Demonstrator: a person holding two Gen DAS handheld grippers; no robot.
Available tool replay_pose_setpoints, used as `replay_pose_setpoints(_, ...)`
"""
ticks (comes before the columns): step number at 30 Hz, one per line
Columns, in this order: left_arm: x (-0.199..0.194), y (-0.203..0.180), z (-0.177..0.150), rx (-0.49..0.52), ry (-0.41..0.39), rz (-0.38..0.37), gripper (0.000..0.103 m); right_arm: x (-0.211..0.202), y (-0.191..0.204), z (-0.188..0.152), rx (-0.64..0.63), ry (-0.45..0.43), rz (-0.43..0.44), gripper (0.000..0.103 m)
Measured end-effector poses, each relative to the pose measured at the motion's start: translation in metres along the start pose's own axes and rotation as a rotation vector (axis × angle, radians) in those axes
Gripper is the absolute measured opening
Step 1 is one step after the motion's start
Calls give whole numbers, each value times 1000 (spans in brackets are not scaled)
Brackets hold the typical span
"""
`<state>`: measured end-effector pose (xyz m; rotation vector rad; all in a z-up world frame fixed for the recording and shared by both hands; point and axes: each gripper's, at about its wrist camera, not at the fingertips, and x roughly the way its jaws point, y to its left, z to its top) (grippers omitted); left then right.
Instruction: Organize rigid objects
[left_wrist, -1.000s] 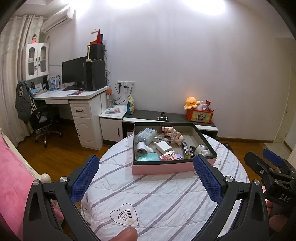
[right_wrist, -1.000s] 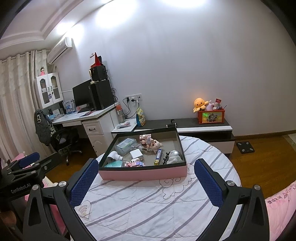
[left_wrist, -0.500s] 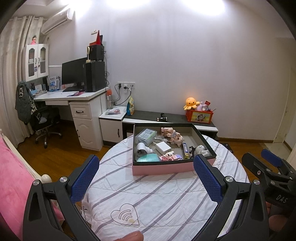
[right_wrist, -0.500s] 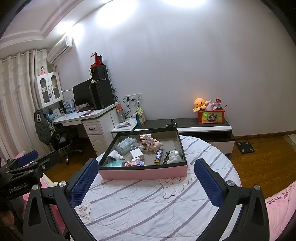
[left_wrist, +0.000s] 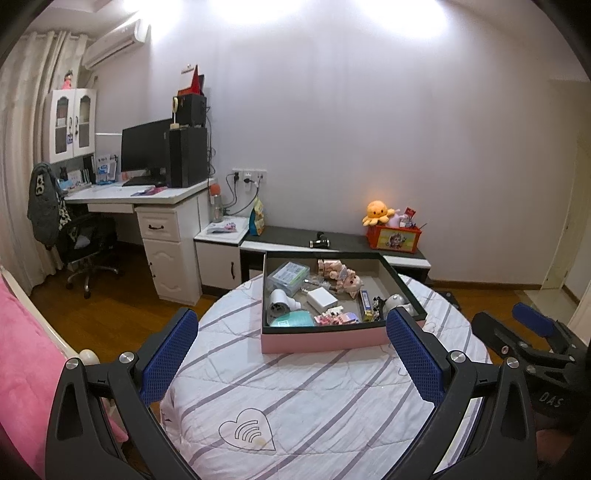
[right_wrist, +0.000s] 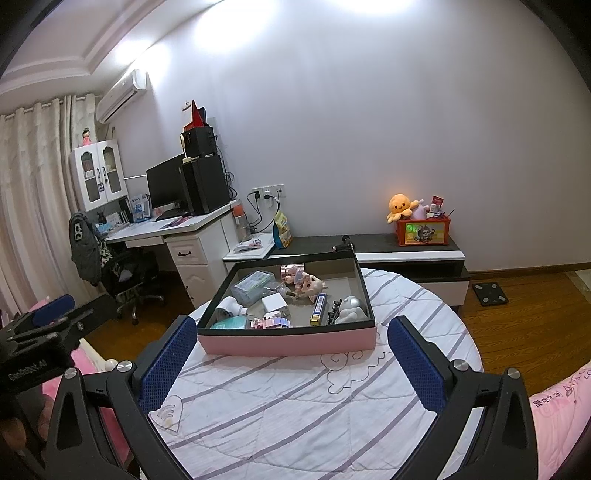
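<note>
A pink box with a black rim (left_wrist: 325, 338) (right_wrist: 288, 343) stands on the far half of a round table with a striped white cover (left_wrist: 314, 398) (right_wrist: 295, 406). It holds several small things: a clear case (left_wrist: 288, 275), a white charger block (left_wrist: 321, 298), a doll (left_wrist: 345, 278), a white hair dryer (left_wrist: 279, 301) and a grey figure (right_wrist: 351, 310). My left gripper (left_wrist: 291, 358) is open and empty, short of the box. My right gripper (right_wrist: 291, 358) is open and empty too, also short of the box. Each gripper shows at the edge of the other's view.
A white desk with a monitor (left_wrist: 147, 155) and an office chair (left_wrist: 85, 243) stand at the left. A low black-topped cabinet (left_wrist: 332, 243) with a red toy box and an orange plush (left_wrist: 378, 212) runs behind the table. Pink bedding (left_wrist: 22, 354) lies at left.
Both views have shifted slightly; the box looks a little farther and lower. Both grippers stay open and empty.
</note>
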<state>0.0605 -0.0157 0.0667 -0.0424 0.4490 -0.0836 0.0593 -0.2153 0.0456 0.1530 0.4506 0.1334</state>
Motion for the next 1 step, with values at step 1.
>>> replay_pose_setpoints(1,0,0,1,1,-1,-1,103,0,0,-1,0,2,0,103)
